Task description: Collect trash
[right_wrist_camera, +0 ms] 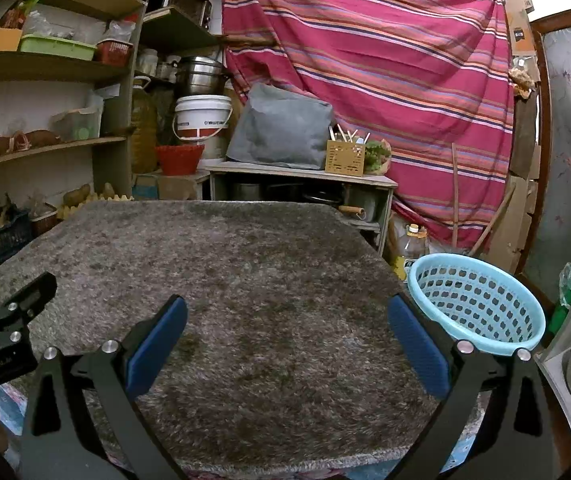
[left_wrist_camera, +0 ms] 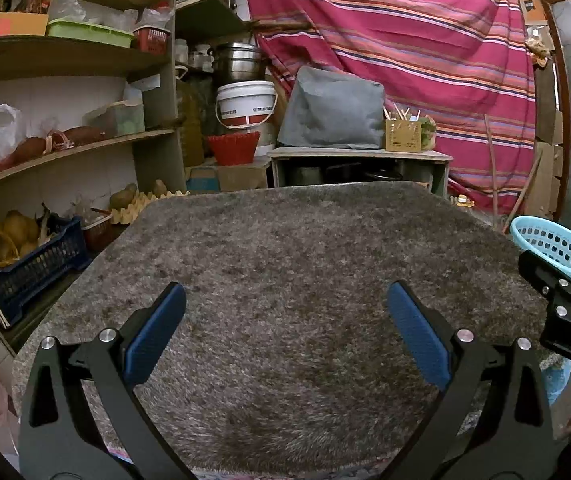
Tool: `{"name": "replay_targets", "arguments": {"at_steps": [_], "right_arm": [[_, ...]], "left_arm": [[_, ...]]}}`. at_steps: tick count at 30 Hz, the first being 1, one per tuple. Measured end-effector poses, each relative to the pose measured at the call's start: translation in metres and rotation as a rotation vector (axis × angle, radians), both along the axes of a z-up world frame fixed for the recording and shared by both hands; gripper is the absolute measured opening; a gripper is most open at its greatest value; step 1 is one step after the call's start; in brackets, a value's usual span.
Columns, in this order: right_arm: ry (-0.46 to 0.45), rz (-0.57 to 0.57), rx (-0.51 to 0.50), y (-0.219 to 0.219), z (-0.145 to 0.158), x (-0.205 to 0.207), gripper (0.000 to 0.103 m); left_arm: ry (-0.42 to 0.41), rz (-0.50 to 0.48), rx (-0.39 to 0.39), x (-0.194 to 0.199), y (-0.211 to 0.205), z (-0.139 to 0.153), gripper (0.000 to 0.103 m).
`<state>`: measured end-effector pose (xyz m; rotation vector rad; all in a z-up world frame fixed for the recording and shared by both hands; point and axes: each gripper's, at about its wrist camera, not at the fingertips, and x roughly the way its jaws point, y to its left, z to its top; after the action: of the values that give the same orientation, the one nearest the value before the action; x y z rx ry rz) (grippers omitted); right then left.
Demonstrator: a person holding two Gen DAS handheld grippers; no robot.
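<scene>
Over near tabletop (right_wrist_camera: pixel 245 280) edge both tongs, left (left_wrist_camera: pixel 285 336) and right (right_wrist_camera: pixel 287 340), gape wide, empty. No trash visible on it. Blue basket (right_wrist_camera: pixel 481 304) sits beyond right tongs, nearer that hand.

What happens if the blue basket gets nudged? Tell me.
The blue basket looks like thin perforated plastic and shows nothing inside, so it is probably light and slides easily. It sits tilted beside the rug, so it may well tip or roll.

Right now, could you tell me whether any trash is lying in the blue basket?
No, the blue basket shows only its bare perforated wall and floor inside.
</scene>
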<state>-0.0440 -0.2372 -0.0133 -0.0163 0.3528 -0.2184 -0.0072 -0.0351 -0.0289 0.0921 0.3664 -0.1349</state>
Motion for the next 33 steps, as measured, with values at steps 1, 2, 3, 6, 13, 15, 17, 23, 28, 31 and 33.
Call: {"name": "replay_targets", "arguments": {"at_steps": [1,2,3,6,13,15,17,23,28,31,33], "right_arm": [[0.000,-0.002,0.000,0.0003,0.0001,0.0001,0.099],[-0.001,-0.002,-0.001,0.0004,0.0002,0.0001,0.099],[0.000,-0.001,0.001,0.0002,0.0001,0.0002,0.099],[-0.001,-0.002,0.002,0.0004,0.0003,0.0001,0.099],[0.000,-0.002,0.001,0.0009,0.0002,0.0003,0.099],[-0.001,-0.002,0.000,0.0010,0.0003,0.0004,0.099],[-0.002,-0.001,0.000,0.0010,0.0002,0.0002,0.099],[0.000,-0.004,0.001,0.0017,0.0000,0.0008,0.099],[0.001,-0.001,0.004,0.0022,0.0008,0.0010,0.099],[0.003,0.002,0.008,0.0022,0.0007,0.0016,0.099],[0.004,0.002,0.009,0.0018,0.0009,0.0021,0.099]], "left_arm": [[-0.001,-0.001,0.000,0.0002,0.0004,-0.0001,0.098],[0.000,-0.002,0.000,0.0001,0.0002,0.0001,0.098],[0.000,-0.002,-0.001,0.0000,-0.0001,0.0002,0.098],[-0.002,-0.001,0.000,-0.0002,-0.0001,0.0002,0.098],[-0.005,0.002,0.003,0.0004,0.0004,0.0003,0.098],[-0.009,0.003,0.003,-0.0001,0.0002,0.0006,0.098],[-0.008,0.002,0.004,0.0003,0.0005,0.0006,0.098],[-0.009,0.002,0.005,0.0003,0.0008,0.0006,0.098],[-0.009,0.003,0.008,0.0008,0.0012,0.0003,0.098],[-0.008,0.006,0.009,0.0002,0.0011,0.0009,0.098],[-0.009,0.007,0.008,-0.0006,0.0012,0.0015,0.098]]}}
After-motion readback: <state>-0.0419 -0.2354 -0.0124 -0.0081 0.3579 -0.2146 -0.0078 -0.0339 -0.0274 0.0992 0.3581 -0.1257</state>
